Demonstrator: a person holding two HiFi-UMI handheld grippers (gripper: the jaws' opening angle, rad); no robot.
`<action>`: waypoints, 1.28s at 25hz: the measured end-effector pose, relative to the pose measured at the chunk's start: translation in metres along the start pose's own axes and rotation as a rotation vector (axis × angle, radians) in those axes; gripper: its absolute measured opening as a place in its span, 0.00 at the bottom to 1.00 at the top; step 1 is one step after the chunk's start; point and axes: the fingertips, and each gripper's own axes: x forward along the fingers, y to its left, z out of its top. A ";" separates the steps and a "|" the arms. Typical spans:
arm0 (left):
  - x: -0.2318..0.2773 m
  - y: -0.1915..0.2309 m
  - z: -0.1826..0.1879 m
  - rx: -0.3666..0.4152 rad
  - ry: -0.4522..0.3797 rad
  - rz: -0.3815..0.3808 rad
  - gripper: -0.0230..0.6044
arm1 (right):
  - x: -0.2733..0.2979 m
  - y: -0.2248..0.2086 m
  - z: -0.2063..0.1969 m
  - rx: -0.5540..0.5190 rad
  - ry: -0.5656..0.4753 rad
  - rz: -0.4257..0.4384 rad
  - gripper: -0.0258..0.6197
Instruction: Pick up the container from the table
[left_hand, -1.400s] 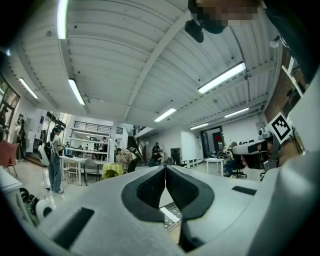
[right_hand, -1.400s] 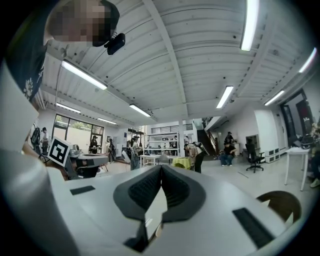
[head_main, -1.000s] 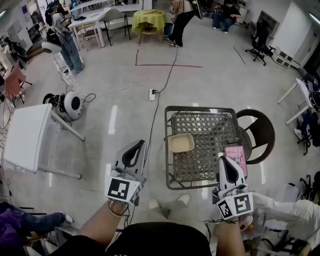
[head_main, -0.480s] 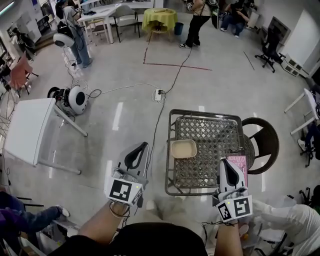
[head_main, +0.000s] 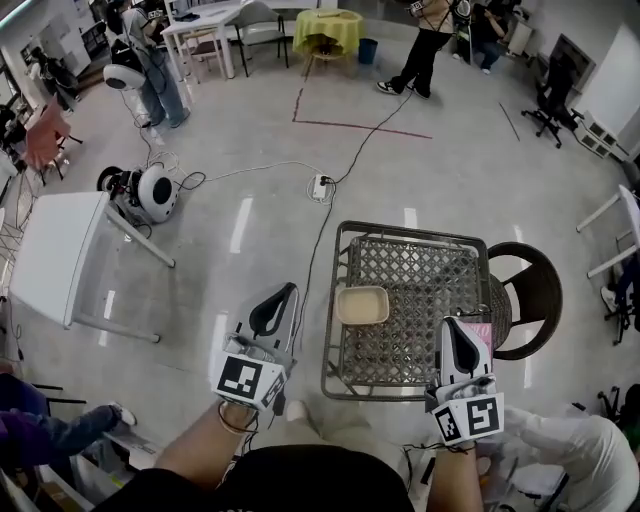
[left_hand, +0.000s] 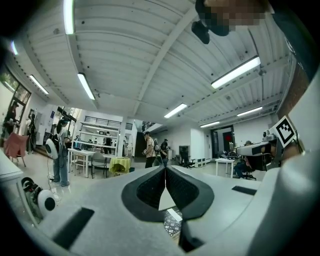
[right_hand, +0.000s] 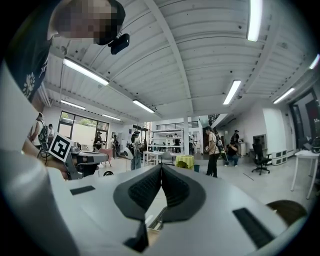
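A shallow beige container lies on the left part of a metal lattice table in the head view. My left gripper is held to the left of the table, short of the container, jaws shut with nothing between them. My right gripper hovers over the table's near right corner, also shut and empty. In the left gripper view the jaw tips meet and point across the room. The right gripper view shows its tips closed, aimed level at the room, with a sliver of the table below.
A pink book lies at the table's right edge beside my right gripper. A dark round chair stands right of the table. A white table stands at left, with a white round robot and a cable with power strip on the floor. People stand far off.
The view has shifted so the table sits slightly lower and nearer. Both grippers keep about the same pose and stay shut.
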 end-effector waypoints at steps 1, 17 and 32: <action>0.005 -0.002 -0.001 -0.003 0.002 0.001 0.05 | 0.002 -0.006 -0.001 0.003 0.001 0.001 0.06; 0.071 -0.007 -0.014 0.020 0.043 0.098 0.05 | 0.053 -0.073 -0.020 0.041 0.023 0.109 0.06; 0.069 0.001 -0.050 0.003 0.111 0.138 0.05 | 0.082 -0.079 -0.050 0.055 0.075 0.178 0.06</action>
